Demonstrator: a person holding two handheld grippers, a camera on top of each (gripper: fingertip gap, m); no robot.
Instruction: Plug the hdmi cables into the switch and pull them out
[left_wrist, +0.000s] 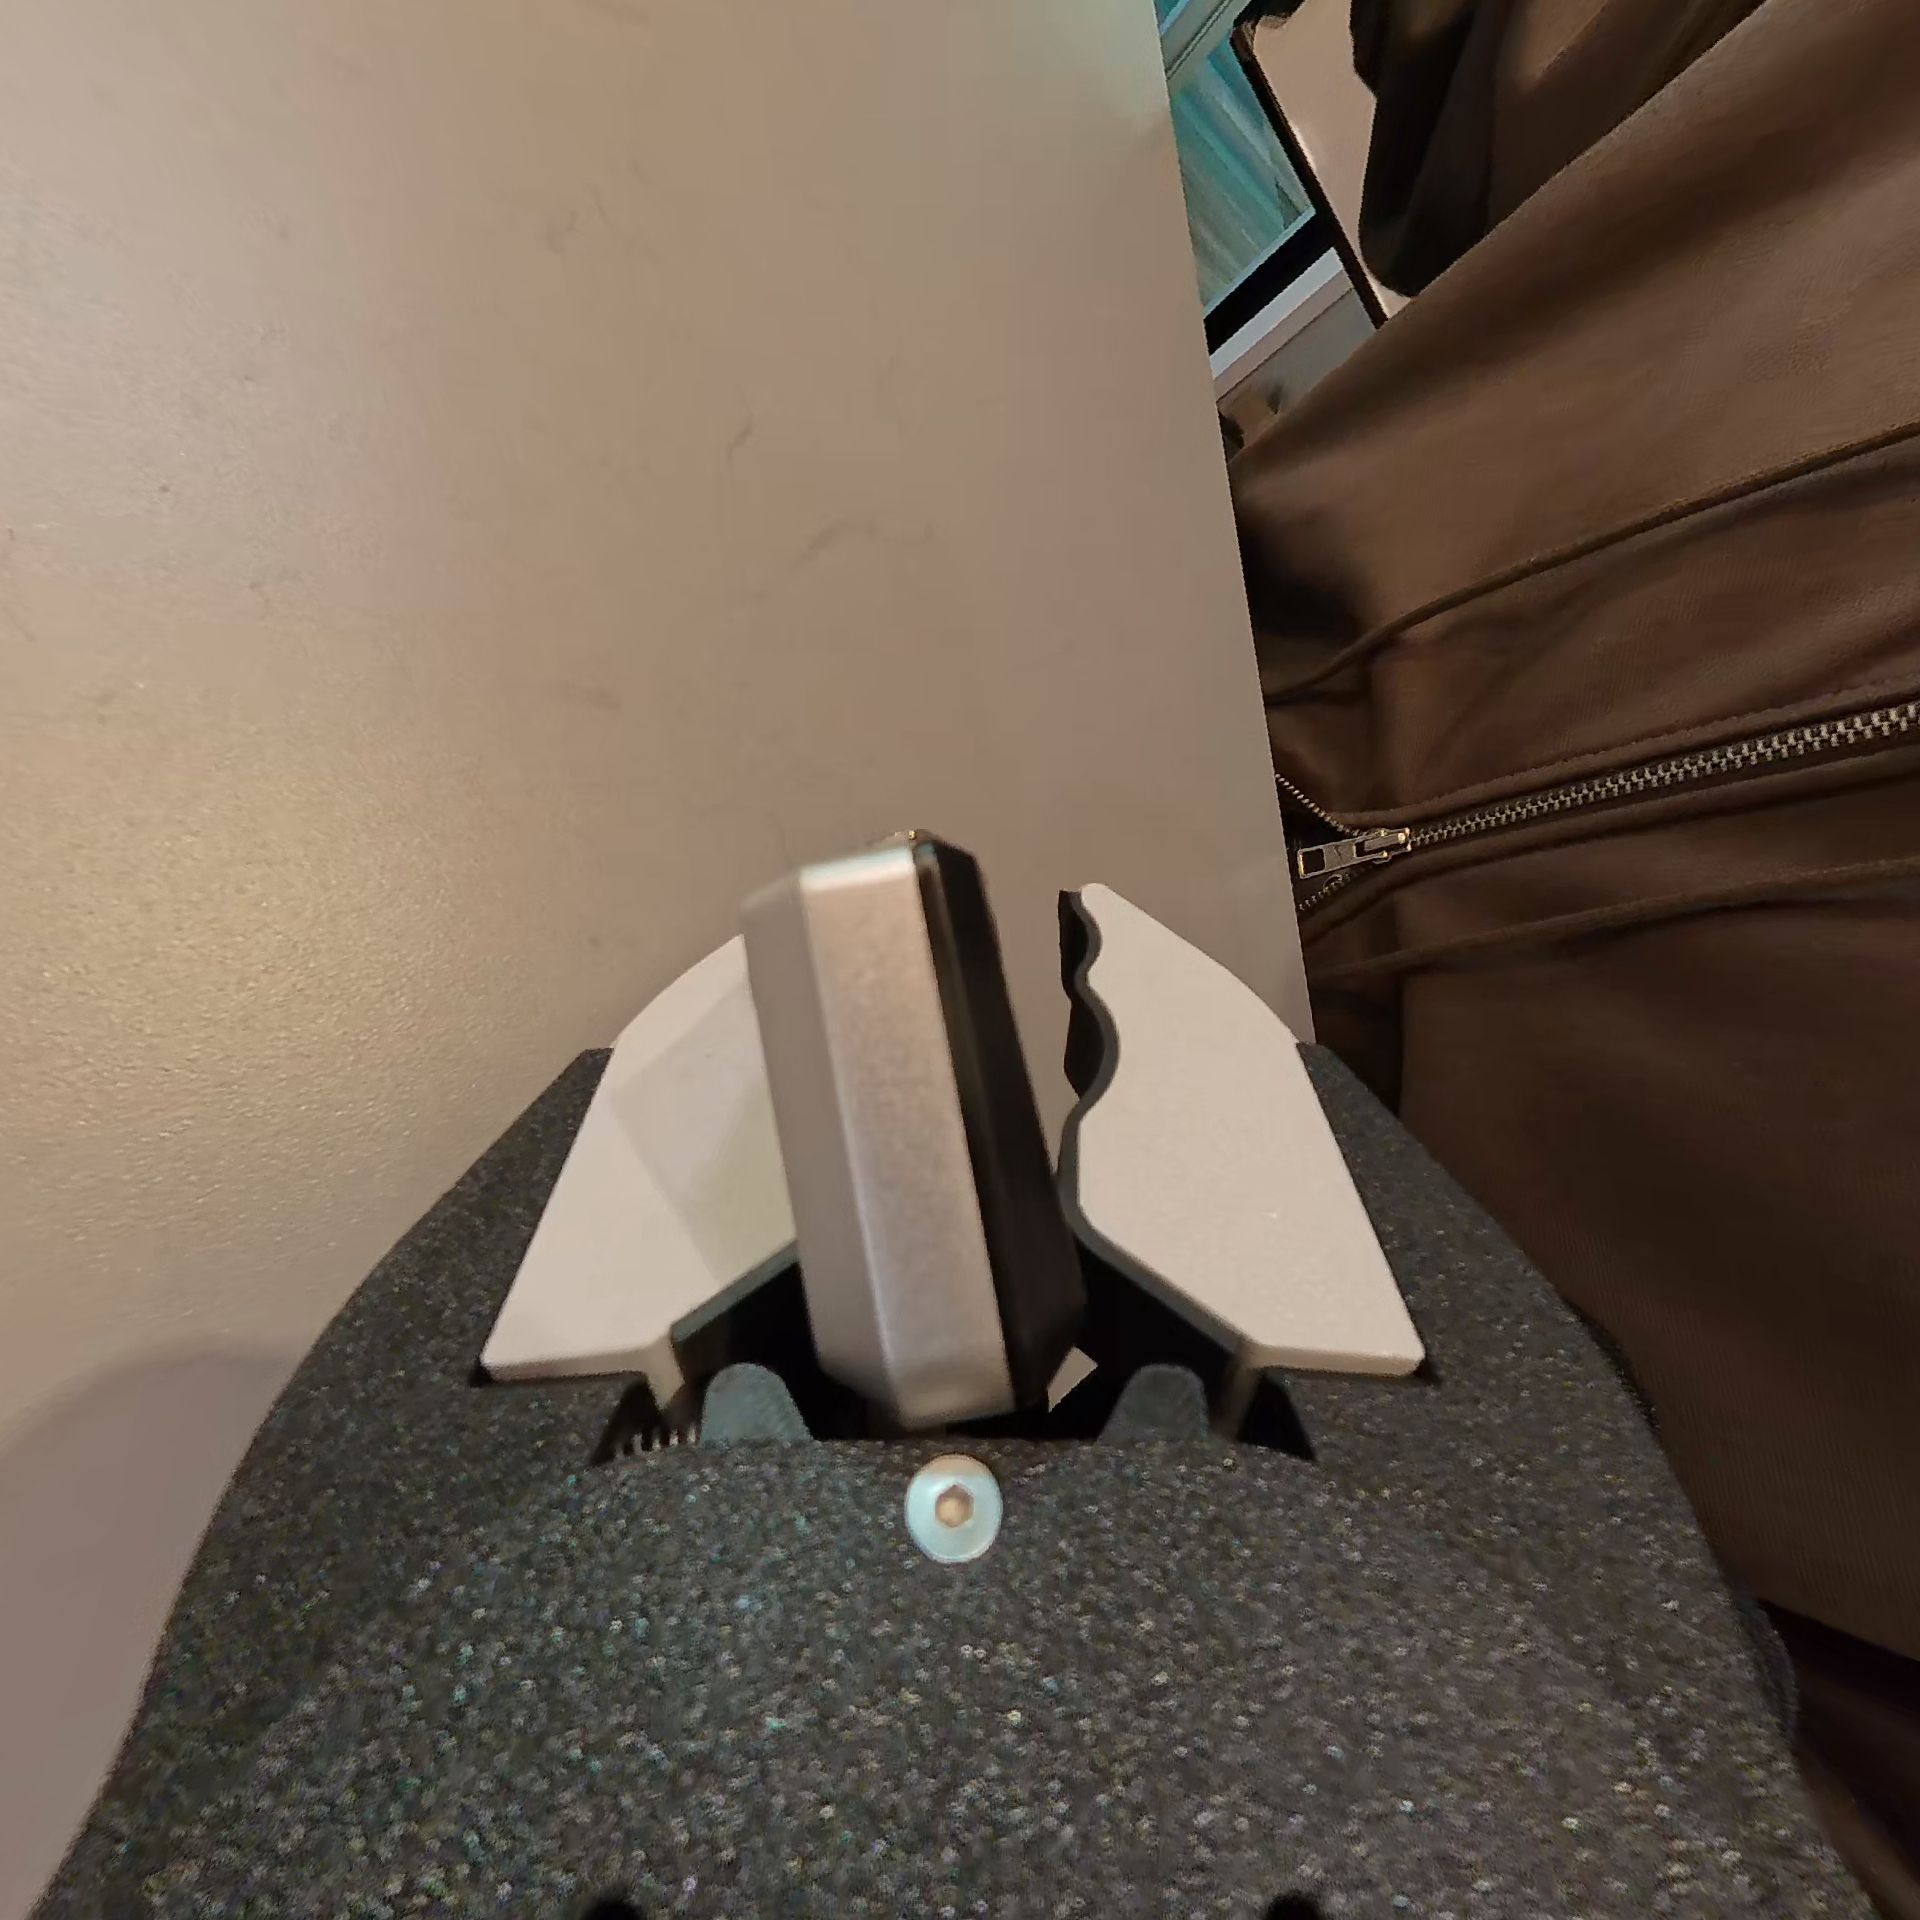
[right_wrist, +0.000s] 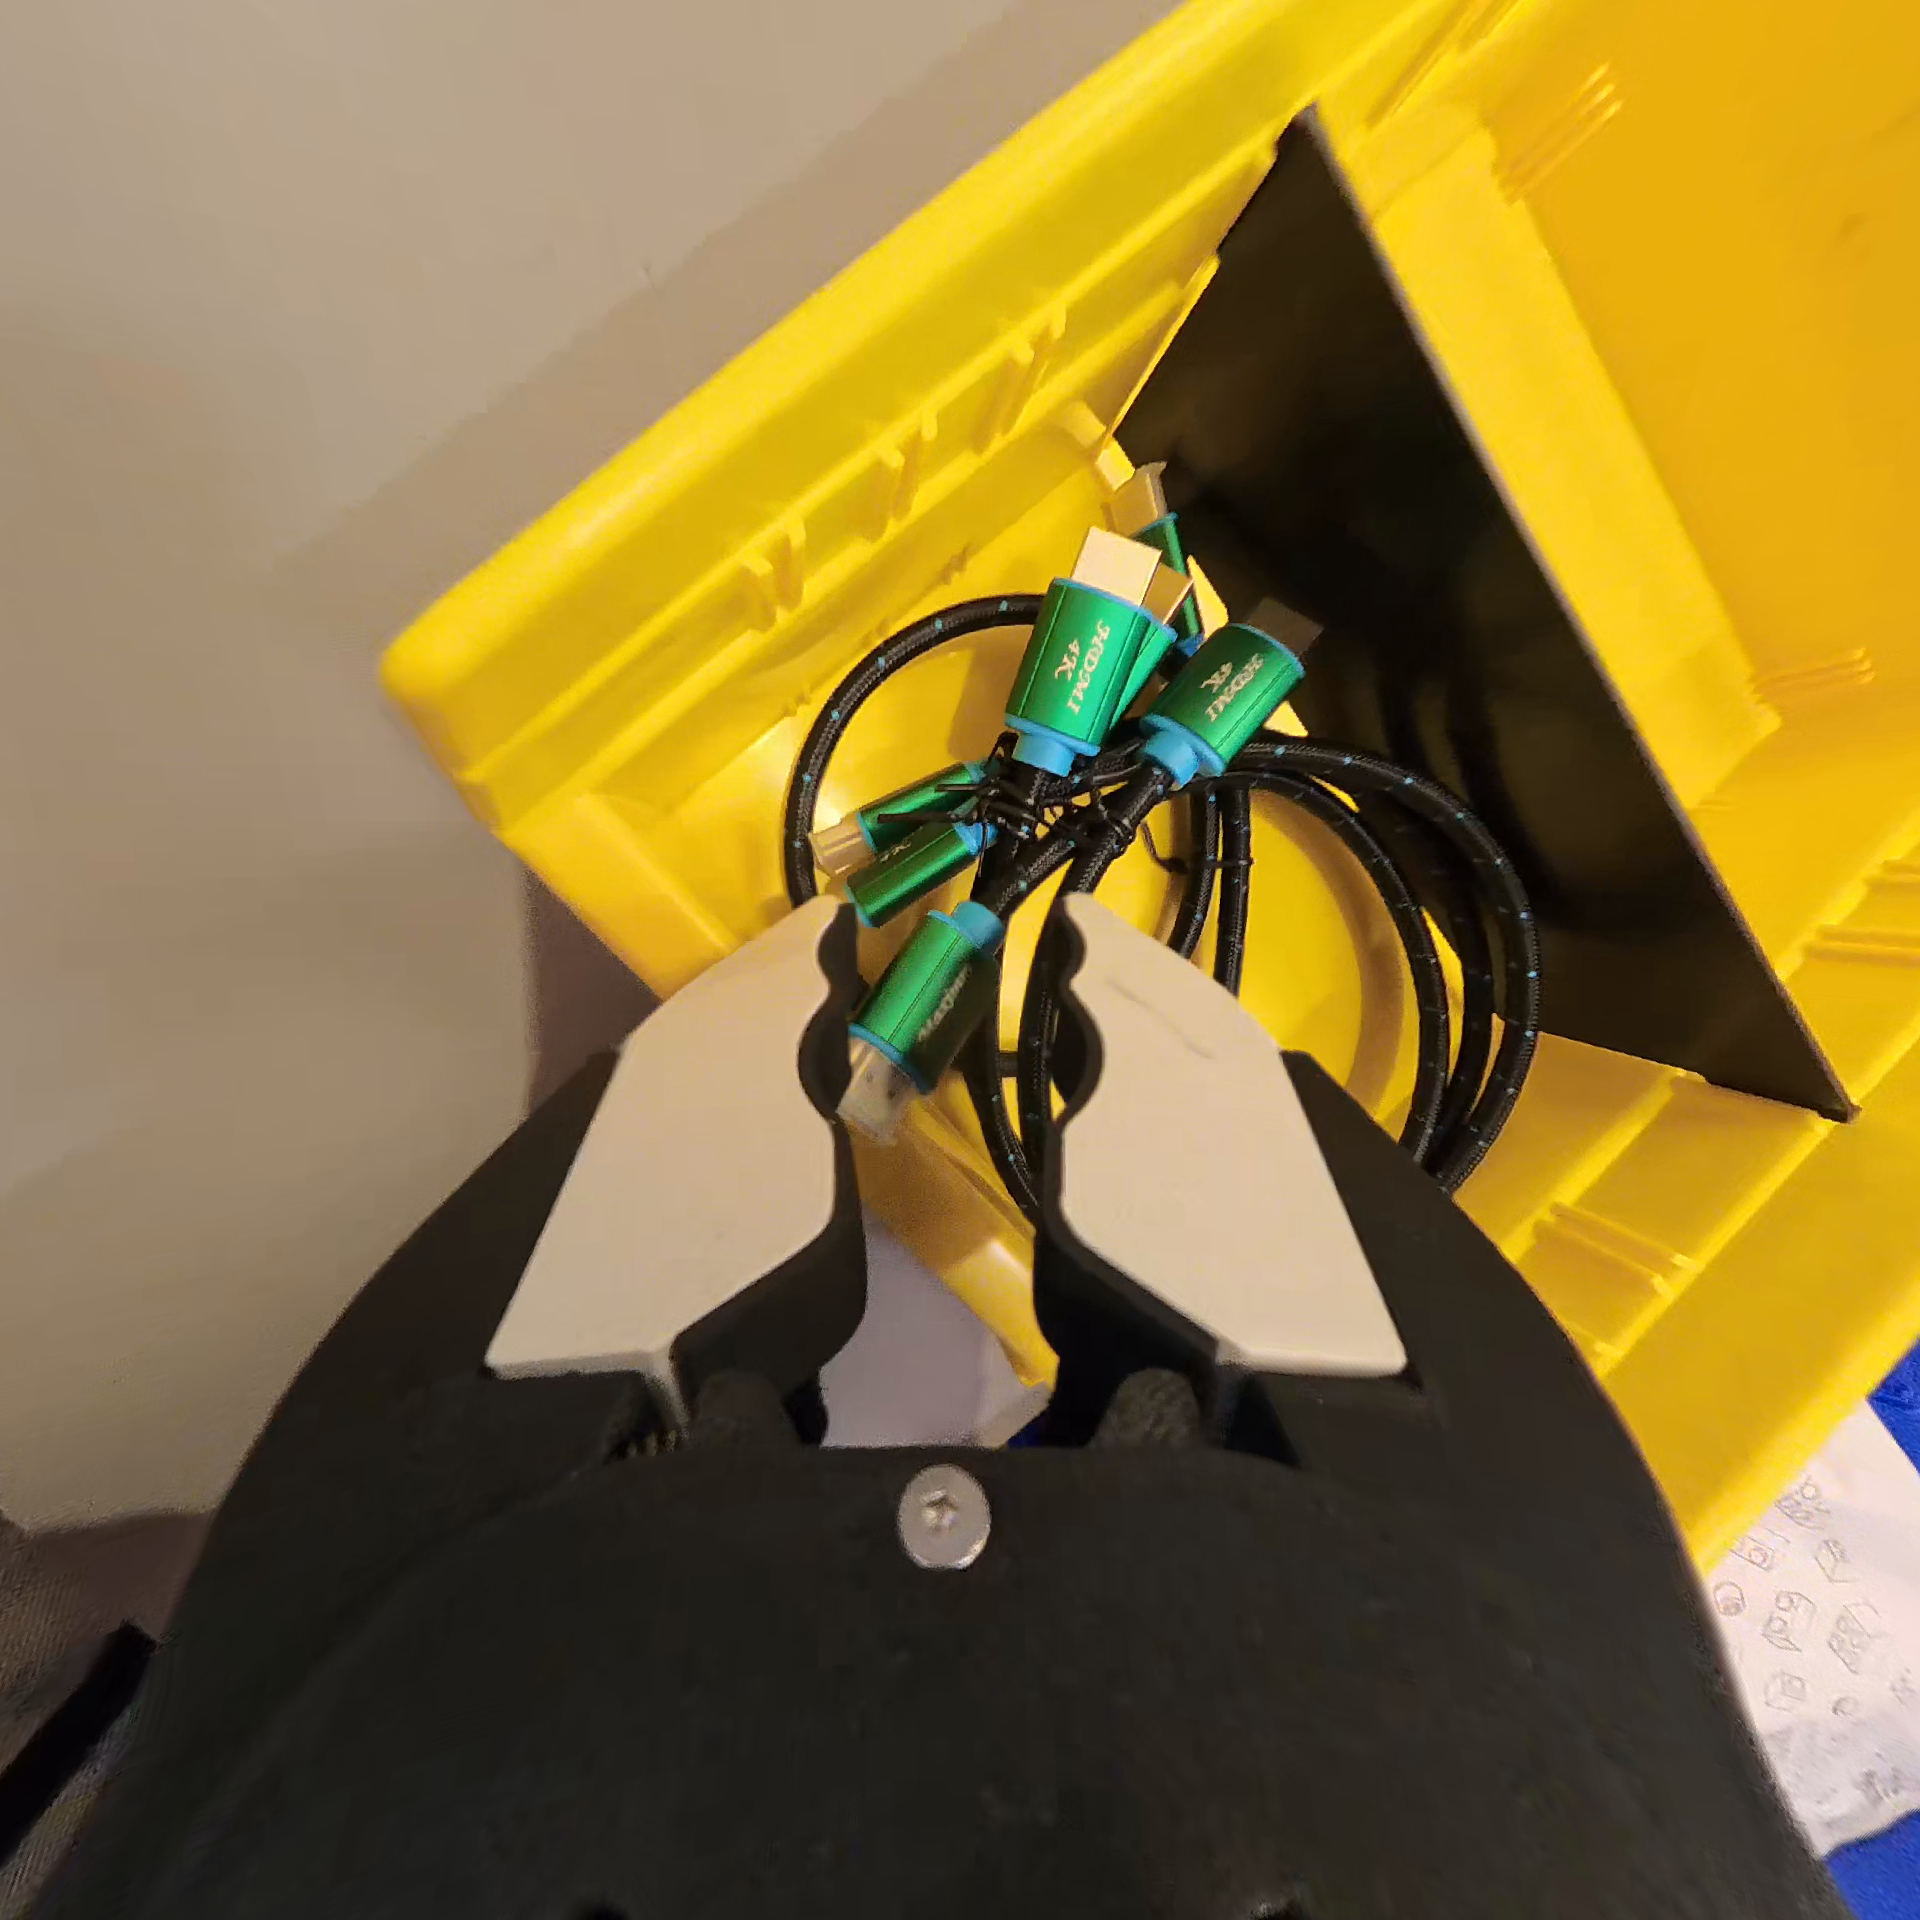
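My left gripper (left_wrist: 914, 920) is shut on a flat silver and black box (left_wrist: 894, 1132), which stands tilted between the white fingers; the right pad (left_wrist: 1086, 1049) meets its black side low down, and the left pad is hidden behind it. My right gripper (right_wrist: 953, 914) is open over a tilted yellow bin (right_wrist: 727, 540). A green connector (right_wrist: 920, 997) with a blue collar lies loose between the pads, its metal tip beside the left finger (right_wrist: 717, 1122). A bundle of black braided cables (right_wrist: 1351, 831) with several more green connectors (right_wrist: 1081, 665) lies in the bin.
A black divider panel (right_wrist: 1455, 623) stands in the bin behind the cables. A pale flat surface (left_wrist: 520, 416) fills the left wrist view, with a person's brown zipped jacket (left_wrist: 1610, 727) to its right. A white and blue patterned sheet (right_wrist: 1818, 1714) lies below the bin. One gripper's finger ends stand about 50 cm off the other's.
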